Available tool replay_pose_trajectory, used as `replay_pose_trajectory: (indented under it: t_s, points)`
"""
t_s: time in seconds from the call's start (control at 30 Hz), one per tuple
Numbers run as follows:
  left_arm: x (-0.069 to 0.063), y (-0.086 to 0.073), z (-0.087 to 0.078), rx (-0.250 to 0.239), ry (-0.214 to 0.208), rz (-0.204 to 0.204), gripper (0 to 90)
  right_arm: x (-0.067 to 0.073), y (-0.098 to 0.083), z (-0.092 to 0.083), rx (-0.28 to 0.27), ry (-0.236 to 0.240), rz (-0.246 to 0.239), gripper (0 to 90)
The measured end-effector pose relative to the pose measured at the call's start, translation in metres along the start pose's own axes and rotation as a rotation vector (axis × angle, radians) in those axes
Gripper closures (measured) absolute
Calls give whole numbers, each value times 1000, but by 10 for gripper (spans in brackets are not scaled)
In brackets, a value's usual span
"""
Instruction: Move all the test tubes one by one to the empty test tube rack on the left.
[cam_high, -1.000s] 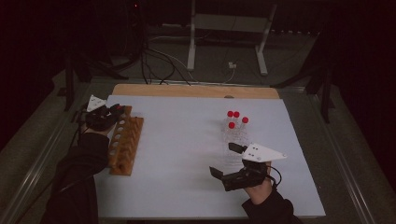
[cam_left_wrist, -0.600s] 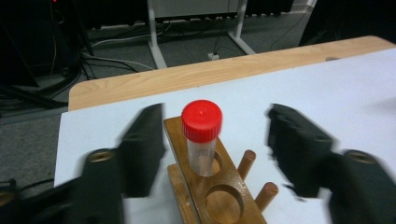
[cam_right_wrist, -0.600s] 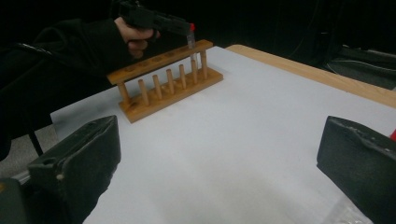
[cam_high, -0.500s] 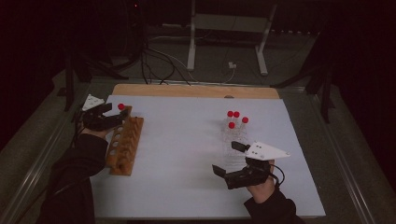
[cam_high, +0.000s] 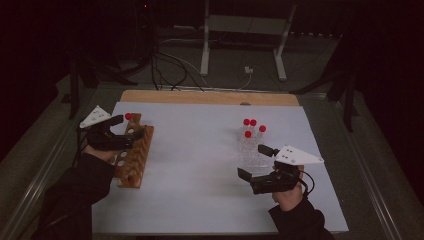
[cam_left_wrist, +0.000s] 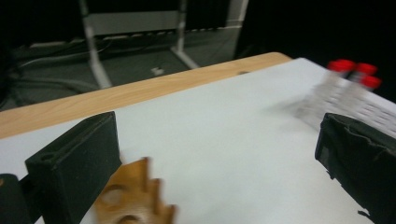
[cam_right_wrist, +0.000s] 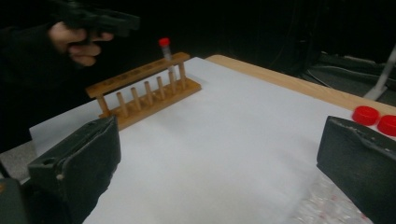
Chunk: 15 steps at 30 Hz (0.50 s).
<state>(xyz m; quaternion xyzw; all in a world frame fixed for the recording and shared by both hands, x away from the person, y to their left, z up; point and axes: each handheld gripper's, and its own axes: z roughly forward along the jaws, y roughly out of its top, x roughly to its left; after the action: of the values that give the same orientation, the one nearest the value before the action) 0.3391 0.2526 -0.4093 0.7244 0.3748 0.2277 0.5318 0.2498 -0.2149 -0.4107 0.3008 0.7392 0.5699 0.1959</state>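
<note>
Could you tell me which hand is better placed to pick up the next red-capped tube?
Probably the right. The right gripper is open, right beside the loose tubes. The left gripper, jaws just opened and empty, is across the table by the wooden rack, where one tube stands.
</note>
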Motion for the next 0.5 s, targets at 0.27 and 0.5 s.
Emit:
replay_pose_trajectory:
  t_s: [0.27, 0.5]
  points:
    - [-41, -16, -2, 6, -127, 57, 7, -27, 1, 4, 23, -64, 7, 0]
    - [-72, -28, -1, 12, -180, 94, 7, -48, -3, 15, 75, -88, 7, 3]
